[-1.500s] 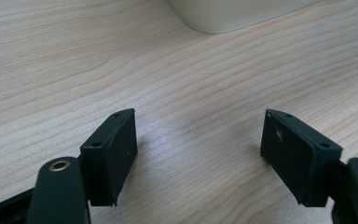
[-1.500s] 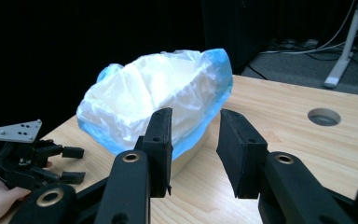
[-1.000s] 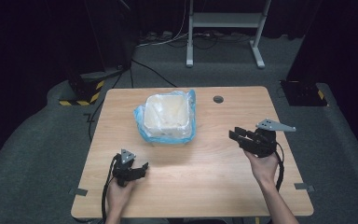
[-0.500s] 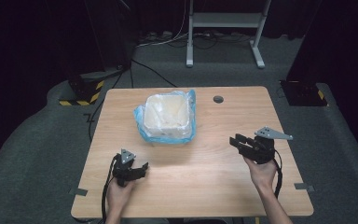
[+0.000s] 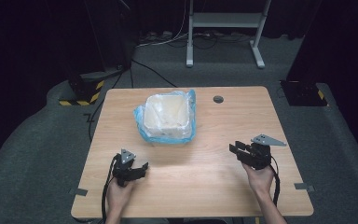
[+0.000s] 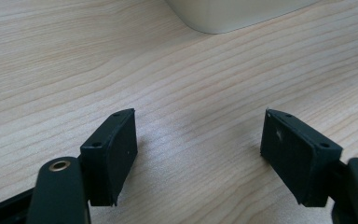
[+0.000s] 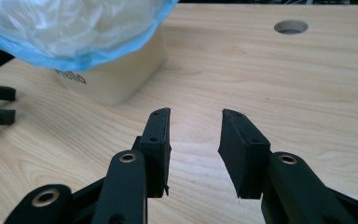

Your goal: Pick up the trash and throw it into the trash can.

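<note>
On the tabletop [image 5: 205, 186] from above, the bag-lined tub [image 5: 167, 117] sits beyond both empty grippers, nearer the left gripper [image 5: 137, 169] than the right gripper [image 5: 238, 152], while the left gripper view shows wide fingers [image 6: 114, 154] below the tub's corner, and the right gripper view shows half-open fingers [image 7: 242, 154] with the tub up-left.

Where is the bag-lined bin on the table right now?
In the high view the bag-lined bin stands at the table's far middle, left of the round hole, beyond both grippers.
</note>
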Available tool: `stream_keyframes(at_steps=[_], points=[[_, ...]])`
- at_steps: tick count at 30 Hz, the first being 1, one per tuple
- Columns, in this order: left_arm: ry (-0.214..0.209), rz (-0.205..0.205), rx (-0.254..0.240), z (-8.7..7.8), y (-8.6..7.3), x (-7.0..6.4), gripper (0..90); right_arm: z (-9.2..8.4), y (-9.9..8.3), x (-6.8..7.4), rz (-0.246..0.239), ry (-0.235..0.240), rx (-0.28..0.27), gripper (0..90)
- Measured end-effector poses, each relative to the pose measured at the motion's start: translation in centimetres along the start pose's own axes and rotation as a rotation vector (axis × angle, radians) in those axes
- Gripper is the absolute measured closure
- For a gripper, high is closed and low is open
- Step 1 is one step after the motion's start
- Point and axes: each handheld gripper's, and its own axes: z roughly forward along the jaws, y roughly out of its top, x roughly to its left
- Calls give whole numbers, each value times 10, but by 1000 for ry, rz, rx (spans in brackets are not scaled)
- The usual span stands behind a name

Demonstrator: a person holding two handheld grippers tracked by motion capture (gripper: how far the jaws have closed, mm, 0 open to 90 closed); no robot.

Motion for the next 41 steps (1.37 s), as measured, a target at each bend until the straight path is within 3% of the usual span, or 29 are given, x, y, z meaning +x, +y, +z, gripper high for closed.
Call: stream_keyframes(at_steps=[16, 31, 35, 41], points=[[0, 0, 0, 0, 0, 0, 268, 14, -22, -5, -3, -44, 59, 622], [0, 0, 0, 0, 0, 0, 268, 37, -49, -6, -94, -176, 181, 560], [0, 0, 0, 0, 0, 0, 268, 39, -51, -1, -128, -190, 180, 519], [0, 0, 0, 0, 0, 0, 268, 39, -51, -2, -121, -190, 183, 466]])
